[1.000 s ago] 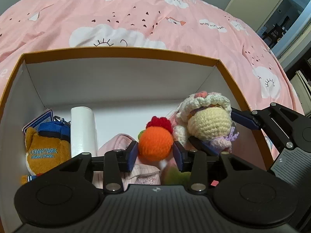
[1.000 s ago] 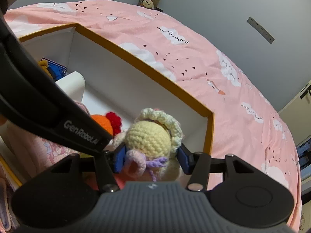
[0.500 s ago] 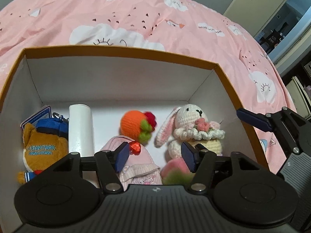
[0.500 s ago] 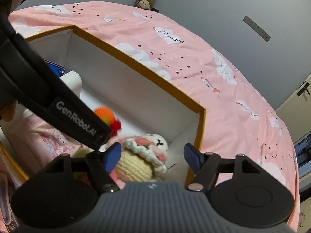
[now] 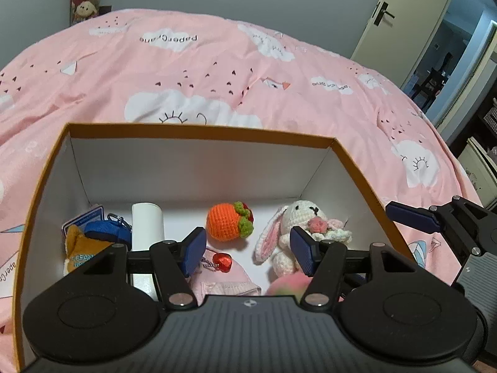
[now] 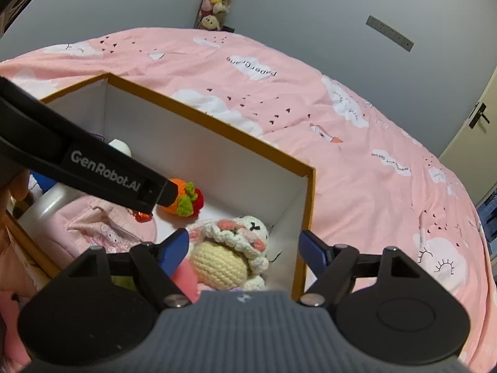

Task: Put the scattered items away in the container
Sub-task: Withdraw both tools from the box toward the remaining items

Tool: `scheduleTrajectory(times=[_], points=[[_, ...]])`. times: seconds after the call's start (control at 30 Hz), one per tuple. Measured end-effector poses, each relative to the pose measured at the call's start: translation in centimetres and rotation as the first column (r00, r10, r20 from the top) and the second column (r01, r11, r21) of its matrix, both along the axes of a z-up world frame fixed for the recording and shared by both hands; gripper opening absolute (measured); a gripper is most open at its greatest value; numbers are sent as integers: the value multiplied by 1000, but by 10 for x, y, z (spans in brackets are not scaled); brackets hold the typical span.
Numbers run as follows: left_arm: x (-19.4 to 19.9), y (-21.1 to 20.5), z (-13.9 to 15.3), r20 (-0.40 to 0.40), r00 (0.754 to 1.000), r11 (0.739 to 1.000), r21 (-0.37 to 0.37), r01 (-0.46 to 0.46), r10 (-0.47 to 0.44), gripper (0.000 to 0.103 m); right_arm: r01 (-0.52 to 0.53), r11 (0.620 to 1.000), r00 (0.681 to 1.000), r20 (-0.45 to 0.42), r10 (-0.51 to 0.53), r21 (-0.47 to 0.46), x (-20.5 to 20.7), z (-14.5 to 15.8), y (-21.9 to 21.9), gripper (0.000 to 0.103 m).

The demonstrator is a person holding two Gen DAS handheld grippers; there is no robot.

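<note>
An orange-rimmed cardboard box with white walls stands on the pink bed. On its floor lie an orange crochet fruit and a white crochet bunny holding flowers. My left gripper hangs open above them, touching neither. My right gripper is over the box's right end and its jaws are opening. The bunny lies loose below, clear of both pads. The fruit shows beyond it, partly hidden by one of the left gripper's fingers.
Also in the box are a white cylinder, a brown and blue plush, a pink pouch with a red heart charm, and a pink-green plush. The pink cloud-print bedspread surrounds the box. A door stands at the back right.
Both grippers opened and let go: the orange fruit and the bunny dropped onto the box floor. Both grippers have since lifted and tilted up a little.
</note>
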State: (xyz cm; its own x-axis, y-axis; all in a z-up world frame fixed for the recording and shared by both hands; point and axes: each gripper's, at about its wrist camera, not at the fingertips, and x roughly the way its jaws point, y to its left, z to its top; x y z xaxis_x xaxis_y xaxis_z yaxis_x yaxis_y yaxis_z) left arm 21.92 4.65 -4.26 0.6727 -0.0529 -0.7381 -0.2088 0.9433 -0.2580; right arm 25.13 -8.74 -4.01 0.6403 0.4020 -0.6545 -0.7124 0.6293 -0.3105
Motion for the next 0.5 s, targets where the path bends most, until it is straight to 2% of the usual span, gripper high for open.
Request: scheduleTrajectory(times=[0.2, 0.33, 0.5], points=[[-14, -2, 12, 63, 998, 999, 45, 4, -7, 70, 5, 999, 1000, 17, -6, 51, -7, 6, -8, 84], [-27, -6, 23, 118, 993, 997, 79, 9, -19, 70, 44, 994, 998, 42, -48, 95, -15, 10, -15, 84], [-47, -14, 37, 185, 982, 991, 133, 19, -44, 70, 109, 968, 993, 23, -117, 225, -22, 20, -34, 85]])
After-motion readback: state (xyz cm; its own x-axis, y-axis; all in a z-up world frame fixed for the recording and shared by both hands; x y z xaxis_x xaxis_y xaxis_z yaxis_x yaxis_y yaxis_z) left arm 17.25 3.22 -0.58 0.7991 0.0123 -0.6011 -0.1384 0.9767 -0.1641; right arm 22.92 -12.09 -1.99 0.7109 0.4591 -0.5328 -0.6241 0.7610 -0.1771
